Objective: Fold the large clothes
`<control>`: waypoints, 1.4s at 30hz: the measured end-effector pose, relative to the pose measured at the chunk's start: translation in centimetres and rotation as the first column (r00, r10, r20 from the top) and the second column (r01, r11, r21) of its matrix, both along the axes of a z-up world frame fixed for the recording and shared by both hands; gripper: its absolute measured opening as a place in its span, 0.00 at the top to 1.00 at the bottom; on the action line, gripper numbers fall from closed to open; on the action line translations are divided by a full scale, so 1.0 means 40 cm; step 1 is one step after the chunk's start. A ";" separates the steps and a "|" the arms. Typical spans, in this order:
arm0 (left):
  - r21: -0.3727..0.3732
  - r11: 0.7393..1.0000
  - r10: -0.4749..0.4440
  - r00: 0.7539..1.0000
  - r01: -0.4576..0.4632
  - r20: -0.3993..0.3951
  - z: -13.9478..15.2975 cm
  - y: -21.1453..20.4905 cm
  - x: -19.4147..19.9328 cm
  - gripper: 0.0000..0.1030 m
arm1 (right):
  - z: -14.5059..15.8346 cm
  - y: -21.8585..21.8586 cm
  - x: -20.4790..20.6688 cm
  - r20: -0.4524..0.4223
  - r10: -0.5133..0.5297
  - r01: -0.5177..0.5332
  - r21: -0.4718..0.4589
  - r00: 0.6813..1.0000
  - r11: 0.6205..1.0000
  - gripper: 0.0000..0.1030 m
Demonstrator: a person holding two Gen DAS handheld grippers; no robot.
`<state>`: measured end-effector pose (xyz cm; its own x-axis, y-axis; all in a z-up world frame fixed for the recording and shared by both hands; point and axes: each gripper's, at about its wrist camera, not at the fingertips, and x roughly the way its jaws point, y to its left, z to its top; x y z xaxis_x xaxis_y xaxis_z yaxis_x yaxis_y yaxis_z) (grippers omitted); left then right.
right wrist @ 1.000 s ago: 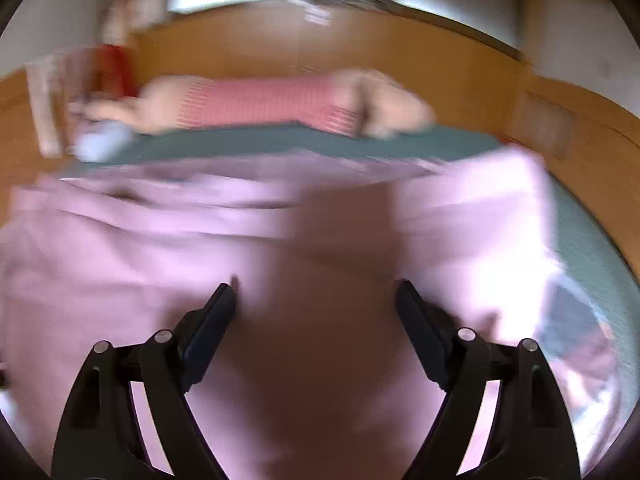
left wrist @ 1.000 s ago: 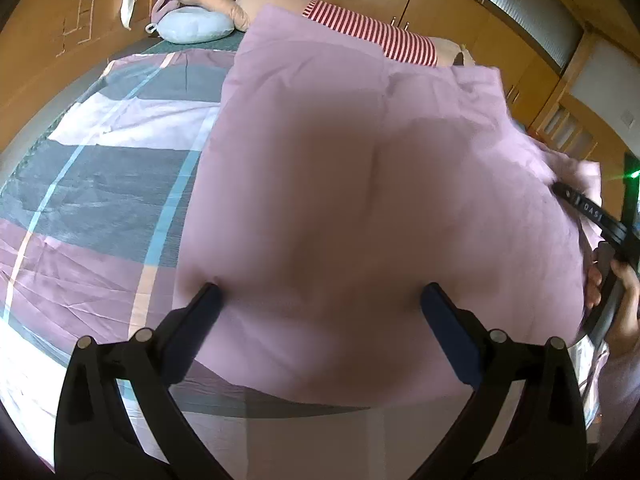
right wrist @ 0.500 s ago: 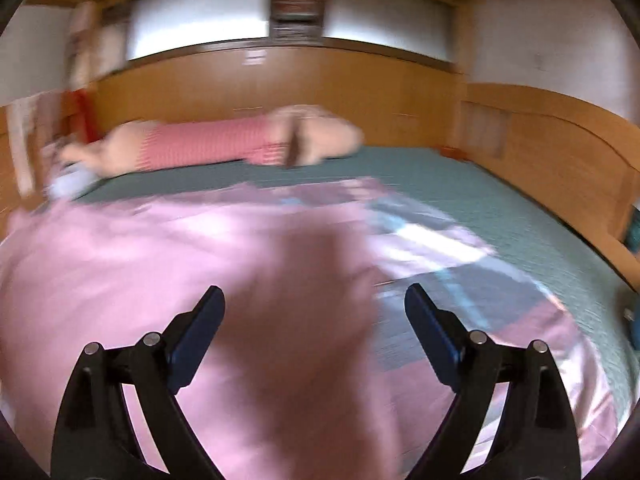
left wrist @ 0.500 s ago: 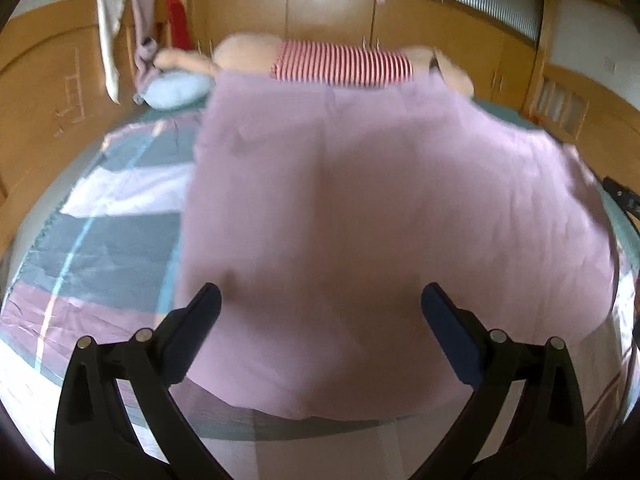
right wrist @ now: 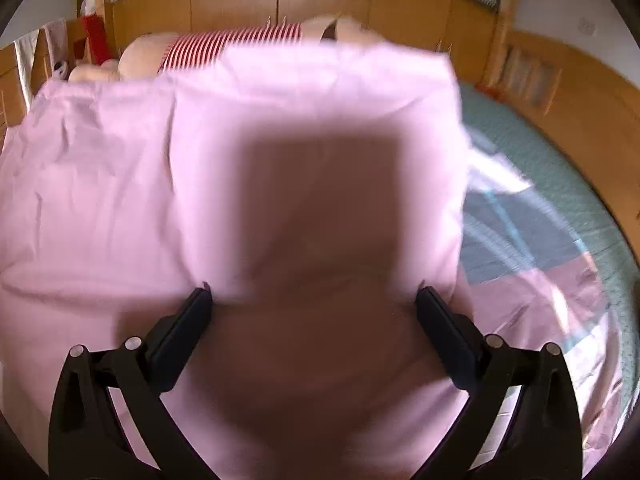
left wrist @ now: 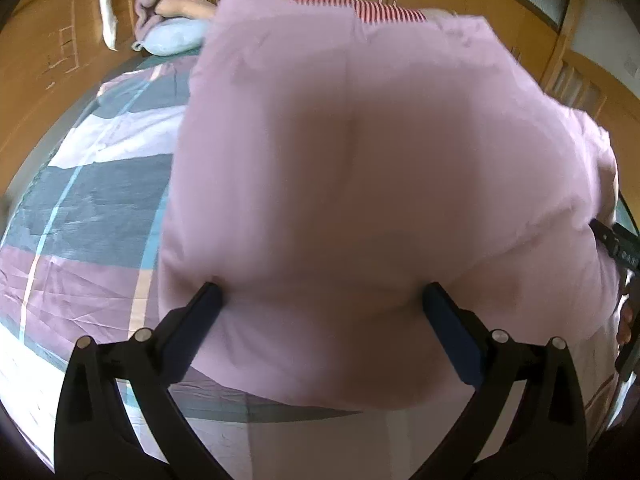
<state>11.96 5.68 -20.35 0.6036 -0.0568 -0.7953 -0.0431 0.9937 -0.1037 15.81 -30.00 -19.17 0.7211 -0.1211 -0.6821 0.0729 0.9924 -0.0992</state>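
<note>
Pink cloth (left wrist: pixel 360 168) lies spread across the bed (left wrist: pixel 80 208), a folded layer on top, so you look to be between folds. Your left gripper (left wrist: pixel 320 304) tilts down over its near edge, fingers (left wrist: pixel 200 312) wide apart, gripping nothing. Your right gripper (right wrist: pixel 314 300) angles down likewise, its fingers opening, cloth beneath but unpinched. Next you need a fresh hold on an edge or corner, both hands level.
</note>
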 end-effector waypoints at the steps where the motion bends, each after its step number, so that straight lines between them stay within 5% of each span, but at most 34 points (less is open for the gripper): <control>1: 0.002 1.000 0.011 1.000 -0.011 0.016 0.007 0.001 -0.003 0.02 | 0.022 0.018 -0.020 0.057 0.025 -0.025 -0.008 0.998 1.000 0.02; 4: 0.001 1.000 0.011 0.997 -0.011 0.075 0.028 -0.003 -0.018 0.02 | 0.060 0.083 -0.049 0.131 0.130 -0.126 -0.032 0.983 0.991 0.02; 8: -0.010 1.000 0.025 1.000 -0.024 0.012 -0.005 0.001 -0.007 0.02 | -0.026 0.114 -0.011 -0.005 0.147 -0.147 -0.054 0.989 0.988 0.01; 11: -0.016 1.000 0.024 1.000 -0.024 -0.007 -0.011 0.001 -0.002 0.02 | -0.045 0.083 0.005 -0.018 0.151 -0.150 0.035 0.988 0.988 0.01; 26: -0.011 0.999 0.040 0.999 -0.040 -0.030 -0.019 0.000 0.003 0.02 | -0.061 0.081 0.008 -0.056 0.161 -0.157 0.071 0.985 0.985 0.01; 33: -0.015 0.999 0.039 0.996 -0.038 0.084 0.037 -0.013 -0.022 0.02 | 0.037 0.101 -0.060 0.125 0.137 -0.145 0.058 0.983 0.988 0.01; 37: 0.033 0.999 0.019 0.999 -0.020 0.038 0.014 -0.035 -0.009 0.02 | -0.030 0.107 -0.022 -0.039 0.117 -0.114 0.077 0.992 0.991 0.01; 42: 0.015 1.000 0.013 0.997 -0.015 0.079 0.061 -0.049 -0.026 0.02 | 0.039 0.120 -0.068 0.030 0.091 -0.093 0.083 0.995 0.992 0.01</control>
